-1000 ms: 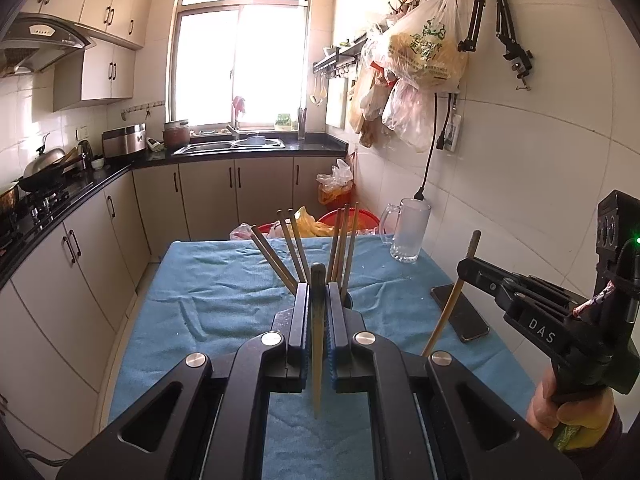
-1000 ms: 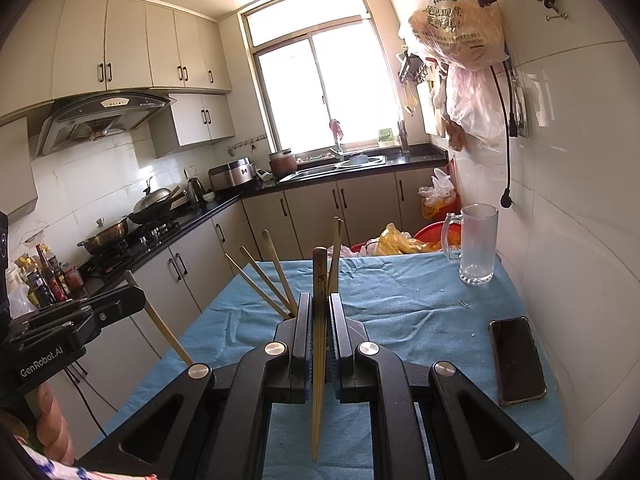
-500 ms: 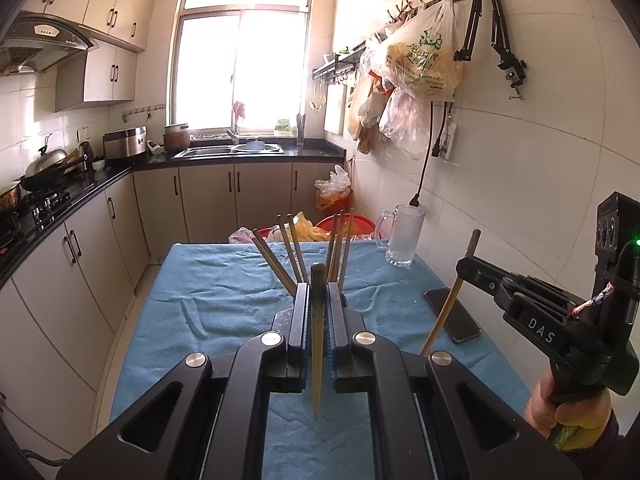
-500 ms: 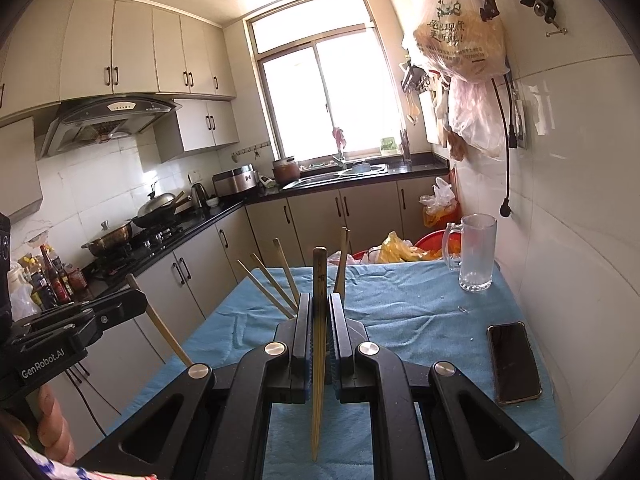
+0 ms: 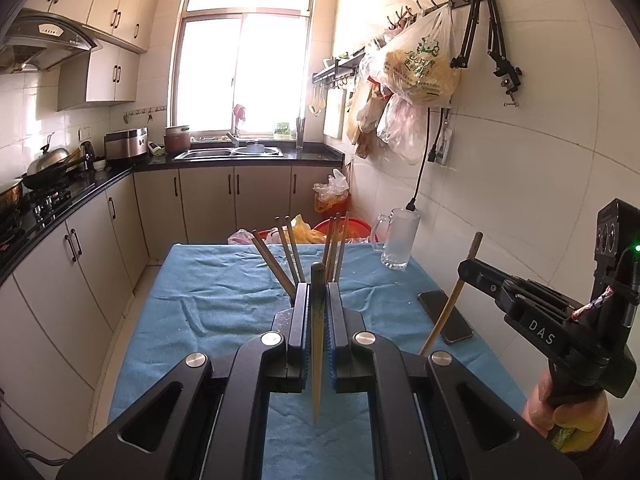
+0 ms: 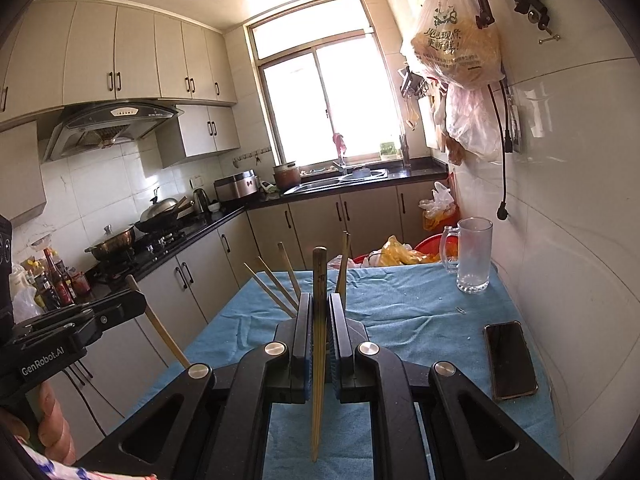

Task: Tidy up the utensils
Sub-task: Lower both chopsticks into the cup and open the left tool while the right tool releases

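My left gripper [image 5: 318, 292] is shut on one wooden chopstick [image 5: 317, 356], held upright above the blue-cloth table [image 5: 208, 296]. My right gripper [image 6: 319, 300] is shut on another wooden chopstick [image 6: 319, 356], also upright. Beyond both grippers several chopsticks [image 5: 288, 256] stand fanned out; their holder is hidden behind the fingers. They also show in the right wrist view [image 6: 276, 280]. The right gripper shows in the left wrist view [image 5: 476, 272] at the right with its chopstick. The left gripper shows in the right wrist view [image 6: 132, 300] at the left.
A glass mug [image 5: 398, 240] stands at the table's far right corner and shows in the right wrist view [image 6: 472, 256]. A black phone [image 6: 510, 360] lies near the right edge by the tiled wall. Counters and cabinets [image 5: 80, 248] run along the left.
Both grippers have risen and tilted up slightly, so the table and the standing chopsticks sit lower in view. Both keep hold of their chopsticks.
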A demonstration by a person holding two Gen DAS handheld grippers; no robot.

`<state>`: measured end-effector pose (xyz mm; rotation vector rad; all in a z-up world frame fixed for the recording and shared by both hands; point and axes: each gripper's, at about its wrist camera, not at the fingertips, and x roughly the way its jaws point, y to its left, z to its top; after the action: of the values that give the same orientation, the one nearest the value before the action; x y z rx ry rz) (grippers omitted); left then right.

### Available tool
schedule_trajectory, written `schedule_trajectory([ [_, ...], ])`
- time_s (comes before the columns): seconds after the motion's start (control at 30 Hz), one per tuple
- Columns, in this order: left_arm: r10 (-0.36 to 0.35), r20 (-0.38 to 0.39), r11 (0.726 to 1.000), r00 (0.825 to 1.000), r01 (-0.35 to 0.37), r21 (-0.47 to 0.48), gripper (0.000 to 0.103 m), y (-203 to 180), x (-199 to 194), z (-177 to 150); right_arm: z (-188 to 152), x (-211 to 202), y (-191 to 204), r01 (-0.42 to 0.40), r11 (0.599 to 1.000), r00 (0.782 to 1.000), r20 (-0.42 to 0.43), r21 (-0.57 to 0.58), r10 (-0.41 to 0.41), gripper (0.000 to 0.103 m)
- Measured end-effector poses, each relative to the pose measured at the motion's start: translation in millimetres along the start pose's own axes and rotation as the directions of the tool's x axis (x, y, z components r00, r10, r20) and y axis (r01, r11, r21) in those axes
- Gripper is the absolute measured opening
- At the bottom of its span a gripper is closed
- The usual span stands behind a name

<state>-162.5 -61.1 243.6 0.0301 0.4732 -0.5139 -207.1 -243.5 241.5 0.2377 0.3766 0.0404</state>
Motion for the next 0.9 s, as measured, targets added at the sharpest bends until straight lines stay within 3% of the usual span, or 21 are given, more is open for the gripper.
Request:
schedule_trajectory([
  [0.5, -0.033, 0.067, 0.996, 0.997, 0.038, -0.078, 0.007, 16, -10, 35, 27, 11, 4, 0.002, 1.000, 0.999, 0.051, -0.006, -0.002, 0.008],
  [0.9, -0.023, 0.134, 0.995, 0.991, 0.035, -0.090, 0.007, 11, 32, 81, 68, 50, 11, 0.006, 0.999, 0.995, 0.103, -0.036, -0.002, 0.008],
])
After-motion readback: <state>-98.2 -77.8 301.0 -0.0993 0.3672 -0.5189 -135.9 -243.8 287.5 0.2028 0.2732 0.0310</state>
